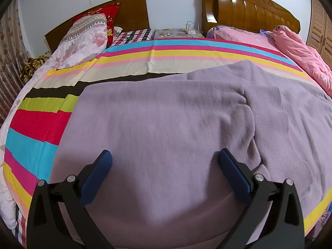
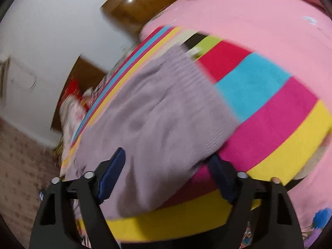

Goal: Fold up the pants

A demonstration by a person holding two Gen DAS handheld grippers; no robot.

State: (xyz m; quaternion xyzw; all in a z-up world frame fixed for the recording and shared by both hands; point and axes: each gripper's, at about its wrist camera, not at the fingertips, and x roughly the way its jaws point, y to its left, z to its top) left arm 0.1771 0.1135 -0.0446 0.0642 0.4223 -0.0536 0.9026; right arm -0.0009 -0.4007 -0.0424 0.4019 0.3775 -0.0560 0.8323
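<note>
1. Pants [image 1: 176, 114]: lilac knit pants lie spread across a bed under a striped sheet [image 1: 33, 137]. They cover most of the near side of the bed, and the fabric runs on toward the right.

2. Left gripper [image 1: 164, 172]: it hangs over the broad flat part of the pants with its jaws wide apart. Cloth lies beneath the blue pads [image 1: 97, 176], but nothing is pinched; it is released.

3. Right gripper [image 2: 164, 176]: this view is blurred and tilted. Its jaws stand apart on either side of the ribbed band's near corner at the end of the pants [image 2: 166, 114]. That corner sits in the gap, and the right pad is partly hidden behind it. The pads do not appear to press the fabric, so I judge it not yet grasping.

4. Handling: the knit looks soft, light and floppy. It should drape and sag when lifted, wrinkle easily, and stretch if pulled hard. It seems neither slippery nor fragile.

5. Where to hold: the ribbed band looks thicker and firmer than the rest, so it should be the surest place to pinch. A matching pinch at the far edge, near the left gripper, should keep the cloth flat.

6. Around: pink bedding [image 1: 300, 49] lies at right, and a wooden headboard [image 1: 249, 6] stands behind.
</note>
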